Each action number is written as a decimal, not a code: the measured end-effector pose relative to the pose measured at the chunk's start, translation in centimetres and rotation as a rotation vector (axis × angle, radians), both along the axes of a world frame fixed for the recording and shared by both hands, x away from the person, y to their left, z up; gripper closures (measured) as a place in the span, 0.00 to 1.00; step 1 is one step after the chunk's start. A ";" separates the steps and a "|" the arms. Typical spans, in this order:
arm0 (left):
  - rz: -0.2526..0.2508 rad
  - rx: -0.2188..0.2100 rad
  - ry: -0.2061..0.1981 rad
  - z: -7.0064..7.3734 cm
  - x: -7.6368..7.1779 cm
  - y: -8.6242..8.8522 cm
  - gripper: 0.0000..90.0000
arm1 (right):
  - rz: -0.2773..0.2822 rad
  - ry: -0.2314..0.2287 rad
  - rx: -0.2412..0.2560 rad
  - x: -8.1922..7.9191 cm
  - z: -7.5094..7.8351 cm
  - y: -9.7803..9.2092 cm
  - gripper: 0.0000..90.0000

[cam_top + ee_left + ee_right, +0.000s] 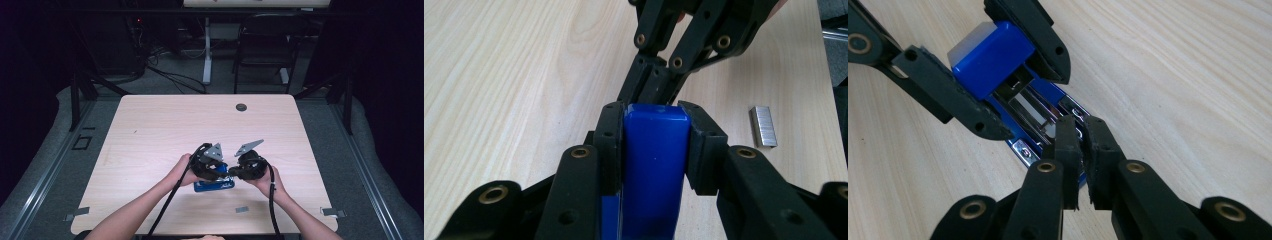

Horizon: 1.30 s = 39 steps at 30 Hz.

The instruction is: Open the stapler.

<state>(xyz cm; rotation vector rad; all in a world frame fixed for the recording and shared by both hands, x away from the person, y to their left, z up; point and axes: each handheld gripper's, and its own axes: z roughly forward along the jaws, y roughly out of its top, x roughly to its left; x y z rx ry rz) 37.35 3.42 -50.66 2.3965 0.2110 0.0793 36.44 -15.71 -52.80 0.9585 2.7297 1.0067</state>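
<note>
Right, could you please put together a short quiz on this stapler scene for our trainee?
1. True or false: the left tool is clamped on the blue stapler.
2. Where does the strip of staples lie? A) on the table, apart from the stapler; B) on the floor; C) on top of the stapler.
3. Which tool has its tips at the stapler's opened metal channel?

Key: 1 true; 2 A; 3 the right tool.
</note>
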 end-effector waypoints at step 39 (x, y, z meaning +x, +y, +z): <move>0.008 -0.001 -0.029 1.8 -0.9 2.7 0.73 | 0.013 -0.028 -0.095 -0.2 -0.8 1.0 1.00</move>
